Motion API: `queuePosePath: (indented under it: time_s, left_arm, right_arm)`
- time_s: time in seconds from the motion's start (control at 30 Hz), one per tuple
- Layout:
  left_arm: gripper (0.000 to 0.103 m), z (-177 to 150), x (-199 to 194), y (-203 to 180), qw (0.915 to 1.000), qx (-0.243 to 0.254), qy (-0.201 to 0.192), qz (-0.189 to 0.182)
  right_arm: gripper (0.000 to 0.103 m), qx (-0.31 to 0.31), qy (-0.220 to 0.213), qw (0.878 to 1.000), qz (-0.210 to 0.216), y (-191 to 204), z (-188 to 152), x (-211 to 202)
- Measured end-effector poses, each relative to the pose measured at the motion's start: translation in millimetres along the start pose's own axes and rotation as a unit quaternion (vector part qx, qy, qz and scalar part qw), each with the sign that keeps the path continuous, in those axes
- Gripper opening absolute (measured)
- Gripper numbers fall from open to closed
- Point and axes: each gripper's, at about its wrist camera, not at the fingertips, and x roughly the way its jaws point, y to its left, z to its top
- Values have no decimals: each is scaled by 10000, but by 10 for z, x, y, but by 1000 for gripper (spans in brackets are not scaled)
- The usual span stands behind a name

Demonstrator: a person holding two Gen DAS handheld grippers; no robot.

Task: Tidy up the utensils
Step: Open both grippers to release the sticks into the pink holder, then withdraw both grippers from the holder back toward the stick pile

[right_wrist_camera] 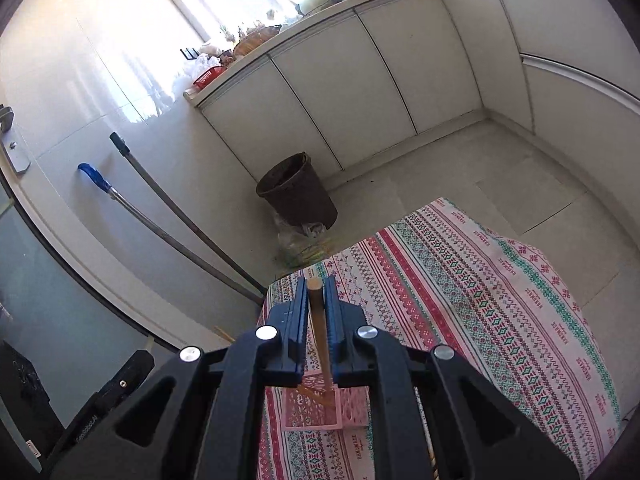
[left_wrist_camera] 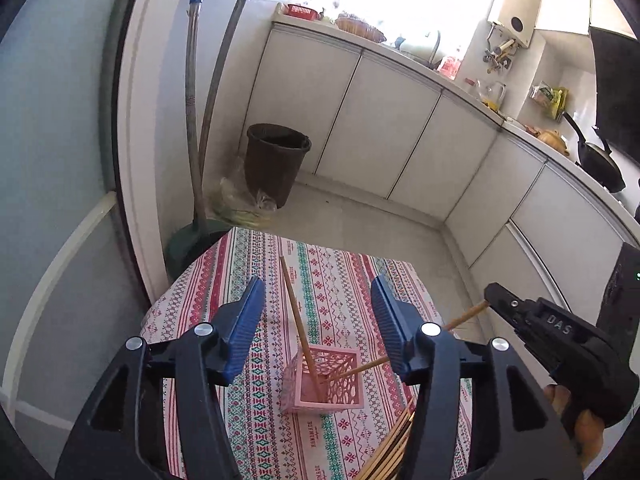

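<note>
From the left wrist, the left gripper (left_wrist_camera: 318, 312) stands with its jaws apart and nothing between its pads. Below it a pink basket (left_wrist_camera: 326, 380) sits on the patterned tablecloth (left_wrist_camera: 340, 280), with one chopstick (left_wrist_camera: 298, 320) leaning upright inside. A bundle of chopsticks (left_wrist_camera: 394, 448) lies on the cloth by the right finger. The right gripper (left_wrist_camera: 490, 294) enters from the right, clamping a second chopstick (left_wrist_camera: 360, 368) whose tip dips into the basket.

From the right wrist, the right gripper (right_wrist_camera: 316, 284) squeezes that chopstick (right_wrist_camera: 320, 328) between its blue pads, over the basket (right_wrist_camera: 316, 408).
</note>
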Motion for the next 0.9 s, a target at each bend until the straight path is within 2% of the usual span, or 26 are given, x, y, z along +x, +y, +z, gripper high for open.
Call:
queuePosePath:
  time_s: [0.07,0.17,0.27,0.43,0.5,0.57,0.73,0.9]
  left_arm:
    - [53,-34,36,-43,10000,53,56,-2]
    - [57,-88,38,-150,9997,245,34,39]
    - [69,-125,-26,-246,9986,435,-200,209]
    - [74,-164,-138,-359,9951,701,-463,531]
    - [80,-196,-172,-380,9933,773,-549,667]
    - [81,-241,-188,-396,9922,833,-567,736]
    - [85,-350,-197,-424,9914,915,-469,813]
    - [93,-466,-223,-460,9890,1091,-433,897]
  right_arm:
    - [19,53,171,9998,-12,-46,-67,154]
    - [20,-214,161,9996,-133,-4,-150,176]
    - [29,-710,-172,9969,-304,119,-211,12]
    - [44,-1265,-571,9888,-542,209,-362,-262]
    - [48,-1407,-709,9852,-674,207,-413,-353]
    - [56,-1463,-753,9837,-722,190,-456,-424]
    - [62,-1467,-748,9812,-1006,95,-542,-524]
    - [71,-1456,-751,9780,-1290,-37,-598,-570]
